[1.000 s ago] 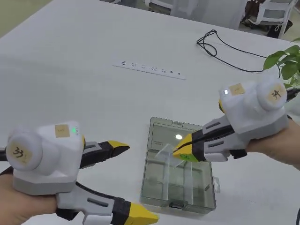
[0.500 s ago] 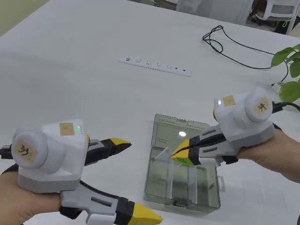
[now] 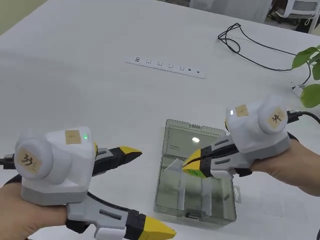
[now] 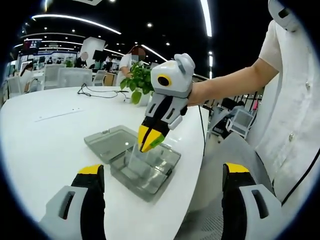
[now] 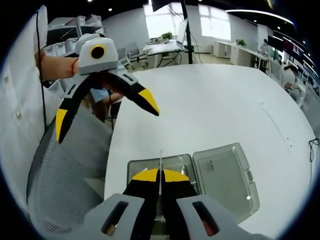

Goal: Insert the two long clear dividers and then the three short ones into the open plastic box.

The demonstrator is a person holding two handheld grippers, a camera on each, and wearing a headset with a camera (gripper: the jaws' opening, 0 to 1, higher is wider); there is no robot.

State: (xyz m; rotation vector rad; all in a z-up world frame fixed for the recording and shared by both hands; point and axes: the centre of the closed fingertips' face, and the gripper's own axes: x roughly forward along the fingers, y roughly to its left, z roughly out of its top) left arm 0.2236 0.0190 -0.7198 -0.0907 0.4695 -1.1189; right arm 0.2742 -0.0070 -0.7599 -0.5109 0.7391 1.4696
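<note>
The right gripper (image 3: 192, 167) is pinched tight on a clear divider (image 3: 173, 165), holding it just over the open plastic box (image 3: 223, 197), towards the box's 12 o'clock side by the flipped-back lid (image 3: 192, 140). The left gripper (image 3: 150, 192) hangs at the box's 9 o'clock above the white table (image 3: 100, 100), jaws spread wide.

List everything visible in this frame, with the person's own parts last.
table: one, white, under everything
plastic box: one, clear grey, lid open, near the table's front edge
clear divider: one, held above the box's left part
standing dividers: seemingly two, clear, inside the box
power strip: one, white, beyond the box
cable: one, black, far right
plant: one, green, right edge
left gripper: open, left of the box
right gripper: shut on the clear divider
</note>
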